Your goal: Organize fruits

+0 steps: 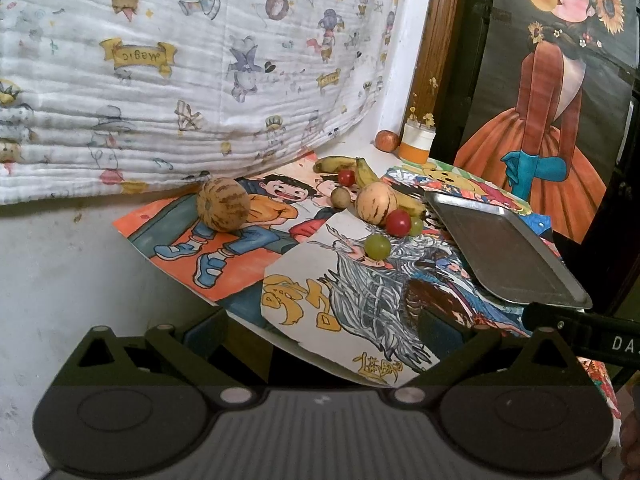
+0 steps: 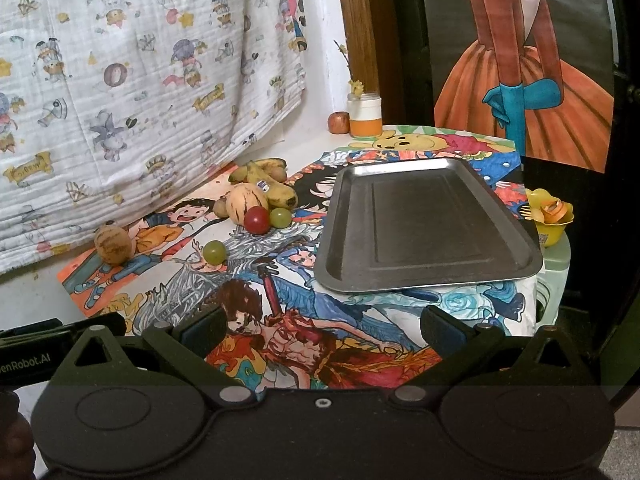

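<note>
Fruits lie on cartoon posters covering the table (image 1: 304, 312). A striped round melon (image 1: 222, 205) (image 2: 113, 245) lies apart at the left. A paler melon (image 1: 376, 202) (image 2: 247, 208), bananas (image 1: 362, 172) (image 2: 272, 188), a kiwi (image 1: 341, 197), a red tomato (image 1: 398, 222) (image 2: 256, 220) and green grapes (image 1: 377, 246) (image 2: 214, 252) cluster in the middle. An empty metal tray (image 1: 508, 248) (image 2: 424, 224) sits at the right. My left gripper (image 1: 324, 330) and right gripper (image 2: 324, 326) are both open and empty, near the front edge, well short of the fruit.
A cartoon-print blanket (image 1: 180, 72) hangs behind the table. An apple (image 1: 387, 140) and an orange-and-white jar (image 1: 417, 142) stand at the back. A painting of a girl (image 1: 552, 100) leans at the right. A yellow paper flower (image 2: 550, 210) sits beyond the table's right edge.
</note>
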Motion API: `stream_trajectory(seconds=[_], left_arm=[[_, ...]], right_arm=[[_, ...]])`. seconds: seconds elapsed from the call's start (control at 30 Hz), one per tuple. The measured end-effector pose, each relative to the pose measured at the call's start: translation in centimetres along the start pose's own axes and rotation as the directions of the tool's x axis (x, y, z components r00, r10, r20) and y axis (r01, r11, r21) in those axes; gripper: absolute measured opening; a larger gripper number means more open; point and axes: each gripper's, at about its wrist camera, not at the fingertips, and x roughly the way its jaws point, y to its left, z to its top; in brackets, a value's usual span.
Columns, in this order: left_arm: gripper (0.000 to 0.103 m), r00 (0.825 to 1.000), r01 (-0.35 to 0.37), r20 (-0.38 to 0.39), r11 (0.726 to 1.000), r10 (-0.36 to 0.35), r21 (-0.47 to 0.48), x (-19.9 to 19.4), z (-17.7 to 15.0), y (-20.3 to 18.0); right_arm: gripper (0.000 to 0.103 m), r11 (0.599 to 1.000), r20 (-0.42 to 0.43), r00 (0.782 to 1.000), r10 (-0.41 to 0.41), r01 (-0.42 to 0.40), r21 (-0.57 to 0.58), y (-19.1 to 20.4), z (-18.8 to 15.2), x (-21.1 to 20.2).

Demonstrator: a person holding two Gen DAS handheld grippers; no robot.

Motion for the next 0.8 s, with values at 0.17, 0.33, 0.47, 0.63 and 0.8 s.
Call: stream_trajectory(seconds=[0.17,0.33,0.47,0.63,0.8], left_arm=[[0.103,1.0,0.0,-0.002,1.0,0.0,0.0,0.0,-0.1,0.0],[0.103,1.0,0.0,-0.003,1.0,0.0,0.0,0.0,-0.1,-0.1],[0.103,1.0,0.0,-0.005,1.0,0.0,0.004,0.4,-0.7,-0.3],[0.103,1.0,0.0,-0.006,1.0,0.0,0.003,0.4,-0.7,-0.3],[0.103,1.0,0.001,-0.008,1.0,-0.001,0.002,0.5,-0.9,-0.3]], right_arm=[[0.103,1.0,-0.002,1.0,0.0,0.0,0.0,0.0,0.0,0.1],[0.103,1.0,-0.003,1.0,-0.001,0.001,0.0,0.0,0.0,0.1],[0.103,1.0,-0.004,1.0,-0.001,0.001,0.0,0.0,0.0,0.1],[0.103,1.0,-0.006,1.0,-0.001,0.001,0.0,-0.1,0.7,-0.2],[0.103,1.0,-0.007,1.0,-0.001,0.001,0.0,0.0,-0.2,0.2]])
